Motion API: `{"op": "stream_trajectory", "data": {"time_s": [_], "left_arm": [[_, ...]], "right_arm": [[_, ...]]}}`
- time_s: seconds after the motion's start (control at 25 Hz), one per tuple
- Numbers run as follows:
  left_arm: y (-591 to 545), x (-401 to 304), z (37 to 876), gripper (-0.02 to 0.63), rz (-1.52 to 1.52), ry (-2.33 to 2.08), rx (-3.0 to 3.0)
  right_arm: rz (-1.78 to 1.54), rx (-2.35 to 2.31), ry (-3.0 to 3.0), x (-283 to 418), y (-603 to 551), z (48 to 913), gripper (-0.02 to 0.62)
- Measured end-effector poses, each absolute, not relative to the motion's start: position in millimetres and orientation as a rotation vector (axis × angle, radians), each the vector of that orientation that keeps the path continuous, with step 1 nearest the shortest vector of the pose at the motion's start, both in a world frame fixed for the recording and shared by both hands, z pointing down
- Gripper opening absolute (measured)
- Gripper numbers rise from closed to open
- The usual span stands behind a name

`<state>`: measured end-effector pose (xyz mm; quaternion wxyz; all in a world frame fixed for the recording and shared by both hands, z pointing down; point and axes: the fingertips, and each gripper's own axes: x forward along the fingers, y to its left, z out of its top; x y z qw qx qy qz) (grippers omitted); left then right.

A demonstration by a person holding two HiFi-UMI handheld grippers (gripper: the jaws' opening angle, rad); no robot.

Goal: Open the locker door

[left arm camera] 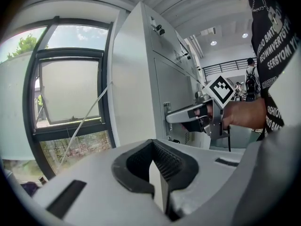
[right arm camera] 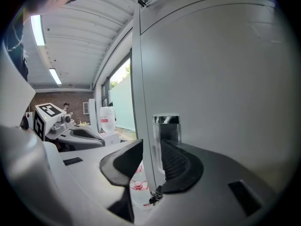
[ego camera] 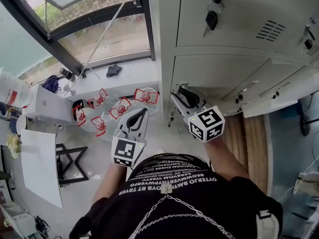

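Note:
The grey locker door (right arm camera: 221, 79) fills the right of the right gripper view, with a chrome handle (right arm camera: 165, 125) near its edge. My right gripper (right arm camera: 150, 147) is open and straddles that door edge: one jaw stands clear on the left, the other sits beside the handle. From the head view, the right gripper (ego camera: 178, 94) is at the left edge of a low locker door (ego camera: 219, 71). My left gripper (ego camera: 143, 112) hangs apart to the left, away from the lockers. Its jaws (left arm camera: 151, 147) are shut with nothing between them.
Keys (ego camera: 212, 15) hang from the upper locker door. Several plastic bottles with red labels (ego camera: 119, 107) lie on the floor by the locker's left side. A window (ego camera: 89, 29) runs behind them. Other locker doors (ego camera: 271, 106) stand ajar at the right.

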<state>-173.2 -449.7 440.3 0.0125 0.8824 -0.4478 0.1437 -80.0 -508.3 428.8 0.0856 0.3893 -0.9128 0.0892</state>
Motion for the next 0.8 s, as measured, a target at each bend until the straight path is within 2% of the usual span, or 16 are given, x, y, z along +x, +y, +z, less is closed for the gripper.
{"op": "stream_trajectory", "data": {"time_s": [0.8], "left_arm": [[-392,-124,453,0.000,0.460,-1.312,2.766]], "right_arm": [[0.331,1.089,-2.781,-52,-426,427,0.120]]}}
